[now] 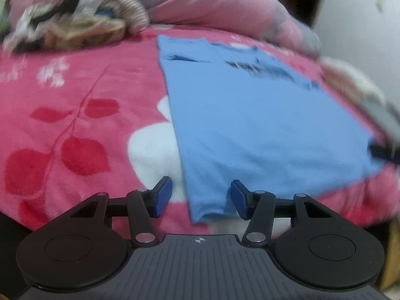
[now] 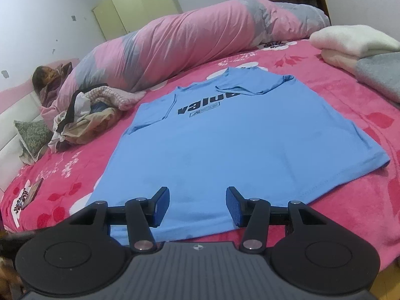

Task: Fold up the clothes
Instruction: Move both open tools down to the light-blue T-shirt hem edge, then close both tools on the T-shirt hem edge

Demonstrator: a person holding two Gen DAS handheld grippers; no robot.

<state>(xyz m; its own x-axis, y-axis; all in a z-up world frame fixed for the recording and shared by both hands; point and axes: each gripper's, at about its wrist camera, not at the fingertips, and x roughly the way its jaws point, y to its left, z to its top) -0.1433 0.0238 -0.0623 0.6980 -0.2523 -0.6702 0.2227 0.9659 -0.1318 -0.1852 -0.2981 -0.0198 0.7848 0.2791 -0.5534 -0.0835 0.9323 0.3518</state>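
One blue T-shirt (image 2: 225, 145) spread flat on the pink bed cover (image 2: 337, 105), long axis running away from both tongs, collar at far end, hem nearest, left gripper (image 1: 201, 197) released astride its near corner, right gripper (image 2: 197, 206) released over hem, pads not pressing cloth

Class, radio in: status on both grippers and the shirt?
Left gripper and right gripper open at hem. Blue T-shirt flat, sleeves folded in. Nothing in the way.
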